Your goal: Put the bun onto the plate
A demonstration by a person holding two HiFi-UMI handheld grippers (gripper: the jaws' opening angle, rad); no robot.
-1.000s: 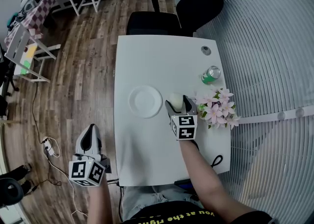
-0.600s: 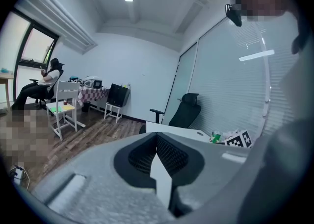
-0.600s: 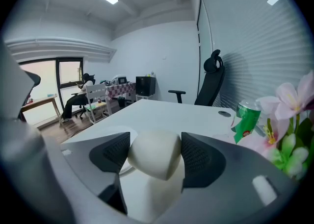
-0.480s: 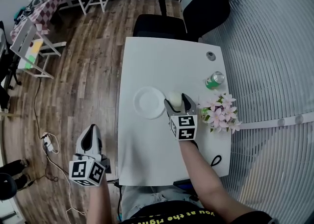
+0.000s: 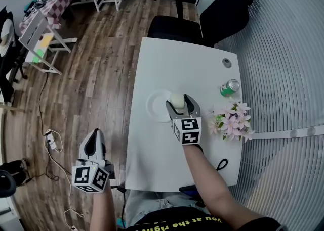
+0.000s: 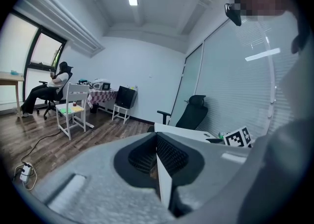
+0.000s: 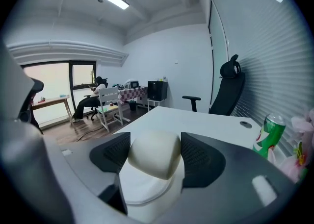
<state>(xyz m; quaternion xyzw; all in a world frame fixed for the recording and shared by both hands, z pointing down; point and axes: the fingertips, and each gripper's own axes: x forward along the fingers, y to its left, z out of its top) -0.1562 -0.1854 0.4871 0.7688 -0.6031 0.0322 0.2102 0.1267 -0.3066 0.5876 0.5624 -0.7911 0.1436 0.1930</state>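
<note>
Head view: right hand-held gripper (image 5: pixel 178 104) holds the bun (image 5: pixel 176 98), jaws fairly wide with the bun filling the gap. The bun now sits over the plate (image 5: pixel 153 106), above the plate's rim on the flowers side. A second ago it was beside the plate, clear of the rim, so it has been carried across toward the plate. Judgement: transport is nearly done; what's left is centring a bit further in, lowering and letting go. The flowers (image 5: pixel 232 121) and the can (image 5: pixel 231 87) are well beyond the plate on the gripper's far side, not in the way. The left hand-held gripper (image 5: pixel 93 141) is off the counter (image 5: pixel 167 159), well apart from the plate over the wood floor, idle.

Left gripper view: jaws pressed together, nothing between them. The counter edge (image 6: pixel 179 132) shows past the tips; the plate is not visible here.

Right gripper view: the bun (image 7: pixel 153 153) is clamped between both dark pads, one pad against each side. The plate (image 7: pixel 140 191) lies directly under it with its near rim showing below the bun. Whether the bun touches the plate I can't tell; it looks slightly above. The bun is a pale rounded lump, domed side up, with no obvious front end. Its wider span looks to run pad to pad, roughly flat to the plate, but it's close to round, so the long axis is weak. The can (image 7: pixel 267 132) stands off to the plate's far right.
</note>
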